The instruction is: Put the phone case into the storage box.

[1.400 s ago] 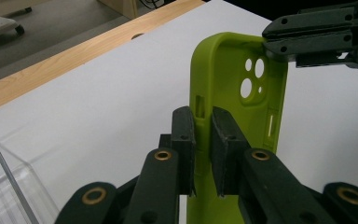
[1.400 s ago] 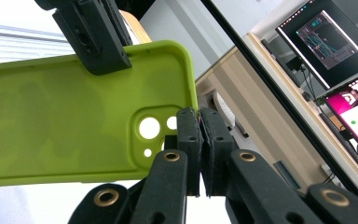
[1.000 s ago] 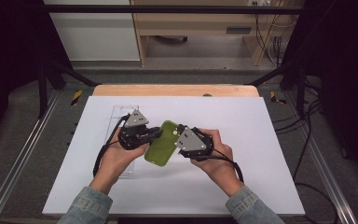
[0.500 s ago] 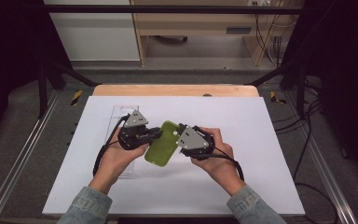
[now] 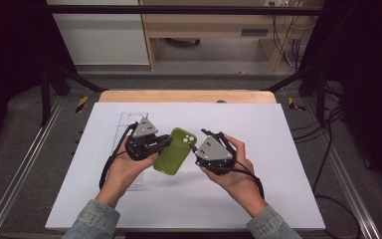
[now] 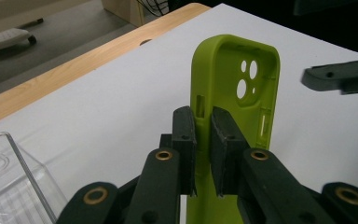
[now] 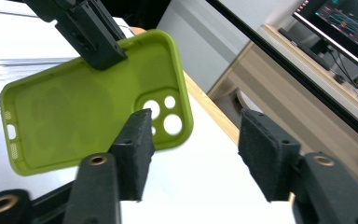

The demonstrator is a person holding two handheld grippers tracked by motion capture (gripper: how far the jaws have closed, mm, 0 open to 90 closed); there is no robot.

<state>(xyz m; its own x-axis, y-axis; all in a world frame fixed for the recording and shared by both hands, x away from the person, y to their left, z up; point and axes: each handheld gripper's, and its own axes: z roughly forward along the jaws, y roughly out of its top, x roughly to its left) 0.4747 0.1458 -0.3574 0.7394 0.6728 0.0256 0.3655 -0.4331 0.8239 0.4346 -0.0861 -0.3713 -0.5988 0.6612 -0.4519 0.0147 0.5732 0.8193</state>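
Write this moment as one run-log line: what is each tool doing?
left tool: clamped on green phone case edge | right tool: jaws just opening, nothing between them, off the case | clear box: on table

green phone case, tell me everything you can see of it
The green phone case is an empty lime shell, matte and rubbery-looking, with a raised rim, round camera holes at one corner and small slots along its edges. It is held above the white table, hollow side toward the right claw. The left claw pinches one long side wall. The right claw's jaws have just been opening and stand clear of it.
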